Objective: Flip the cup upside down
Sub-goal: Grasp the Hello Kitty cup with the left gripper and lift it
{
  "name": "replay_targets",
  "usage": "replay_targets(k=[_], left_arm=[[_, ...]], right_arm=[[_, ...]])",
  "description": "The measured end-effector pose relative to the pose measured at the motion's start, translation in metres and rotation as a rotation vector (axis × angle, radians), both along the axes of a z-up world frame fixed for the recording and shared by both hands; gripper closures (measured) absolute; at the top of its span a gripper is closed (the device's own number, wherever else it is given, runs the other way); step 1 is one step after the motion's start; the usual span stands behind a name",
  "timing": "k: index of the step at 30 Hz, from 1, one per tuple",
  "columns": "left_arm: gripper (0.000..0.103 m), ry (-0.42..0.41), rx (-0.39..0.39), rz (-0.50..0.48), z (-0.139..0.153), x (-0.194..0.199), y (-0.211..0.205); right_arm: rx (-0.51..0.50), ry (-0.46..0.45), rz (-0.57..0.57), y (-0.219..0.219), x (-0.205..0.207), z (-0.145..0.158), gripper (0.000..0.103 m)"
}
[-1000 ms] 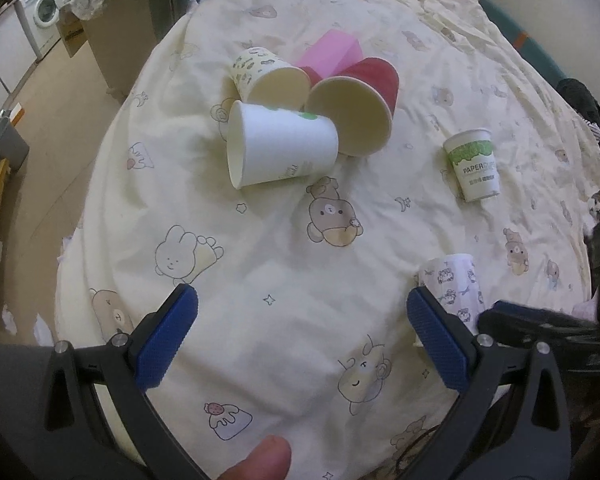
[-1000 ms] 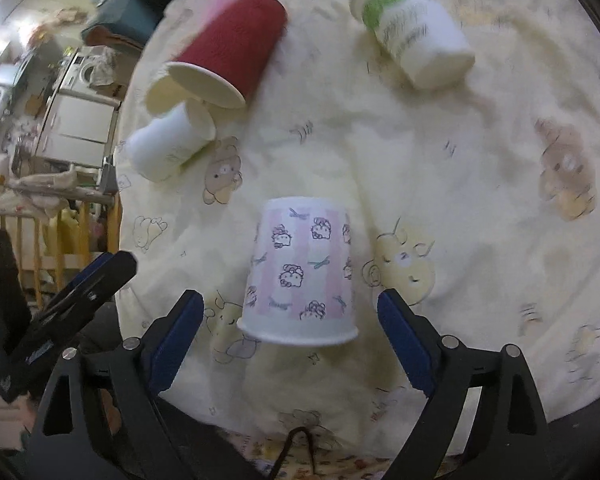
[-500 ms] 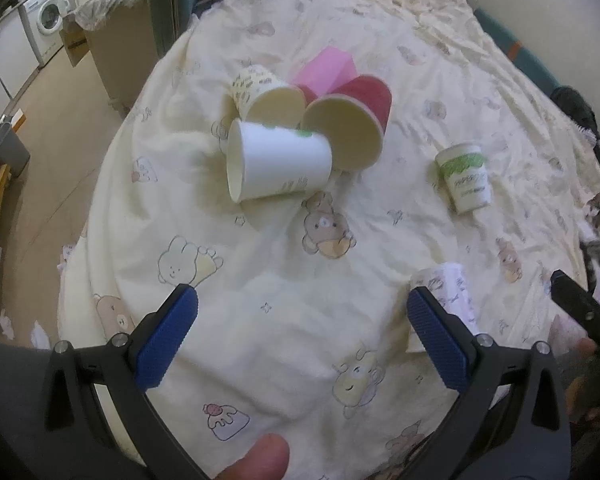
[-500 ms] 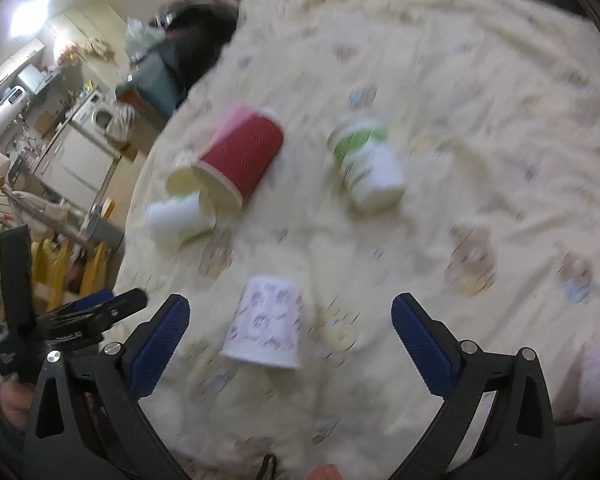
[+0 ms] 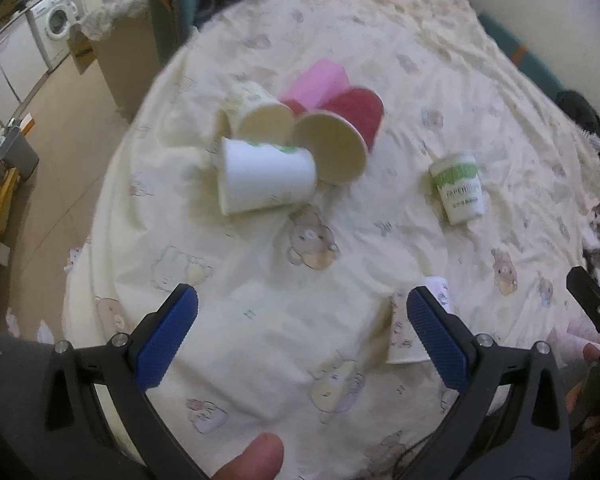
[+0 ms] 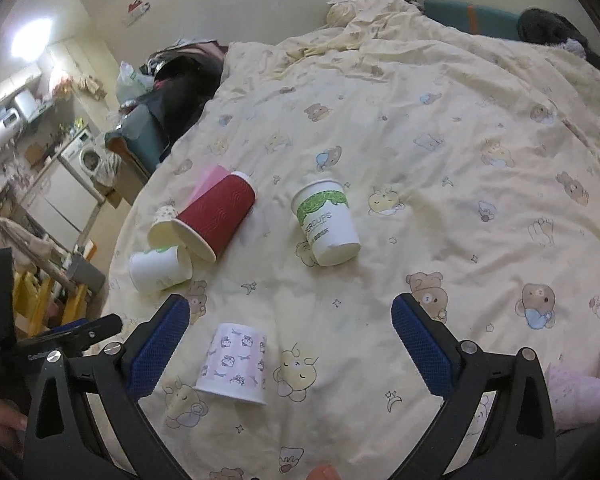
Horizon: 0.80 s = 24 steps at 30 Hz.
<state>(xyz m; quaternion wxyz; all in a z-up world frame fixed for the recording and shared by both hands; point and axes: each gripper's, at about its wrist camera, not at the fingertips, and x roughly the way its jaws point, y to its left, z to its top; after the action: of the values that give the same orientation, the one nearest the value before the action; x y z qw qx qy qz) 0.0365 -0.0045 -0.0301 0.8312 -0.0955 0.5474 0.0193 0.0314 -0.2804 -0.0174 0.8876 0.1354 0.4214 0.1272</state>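
A pink-patterned paper cup [image 6: 235, 363] stands upside down on the yellow bedspread [image 6: 440, 160], just inside the left finger of my open, empty right gripper [image 6: 290, 350]. In the left wrist view the same cup [image 5: 404, 332] is partly hidden behind the right finger of my open, empty left gripper [image 5: 302, 340]. A green-banded white cup [image 6: 327, 222] stands upside down farther out; it also shows in the left wrist view [image 5: 459, 187]. A red cup [image 6: 216, 216], a plain white cup [image 6: 158, 268] and a small printed cup [image 6: 162, 226] lie on their sides in a cluster.
A pink block [image 5: 316, 84] lies behind the red cup [image 5: 340, 140]. The bed's left edge drops to the floor, with a washing machine [image 5: 58, 20] and a yellow wooden frame [image 6: 36, 304] beyond. Dark clothes [image 6: 180, 84] lie at the far left of the bed.
My right gripper has pulled back and up from the pink-patterned cup, which stays upside down on the bed. My left gripper has also drawn back a little.
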Motion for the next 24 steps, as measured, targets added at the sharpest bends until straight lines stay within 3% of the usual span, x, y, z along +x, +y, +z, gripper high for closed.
replay_targets(k=[6, 11, 14, 18, 21, 22, 24], left_arm=[[0.001, 0.141, -0.068, -0.019, -0.016, 0.017, -0.036], [0.012, 0.238, -0.096, -0.077, -0.031, 0.036, -0.074], [0.020, 0.307, -0.137, -0.056, -0.042, 0.045, -0.084], [0.023, 0.314, -0.080, -0.074, -0.051, 0.056, -0.096], [0.028, 0.359, -0.078, -0.087, -0.061, 0.061, -0.097], [0.034, 0.373, -0.082, -0.088, -0.065, 0.062, -0.097], [0.035, 0.401, -0.086, -0.082, -0.072, 0.063, -0.097]], right_arm=[[0.052, 0.009, -0.028, -0.029, -0.007, -0.002, 0.000], [0.091, 0.037, -0.062, -0.045, -0.009, -0.006, 0.000], [0.116, 0.053, -0.058, -0.048, -0.008, -0.007, 0.000], [0.141, 0.072, -0.055, -0.049, -0.006, -0.010, 0.000], [0.149, 0.079, -0.052, -0.049, -0.005, -0.011, 0.000], [0.153, 0.082, -0.053, -0.050, -0.005, -0.011, 0.000], [0.156, 0.088, -0.054, -0.050, -0.004, -0.012, 0.000]])
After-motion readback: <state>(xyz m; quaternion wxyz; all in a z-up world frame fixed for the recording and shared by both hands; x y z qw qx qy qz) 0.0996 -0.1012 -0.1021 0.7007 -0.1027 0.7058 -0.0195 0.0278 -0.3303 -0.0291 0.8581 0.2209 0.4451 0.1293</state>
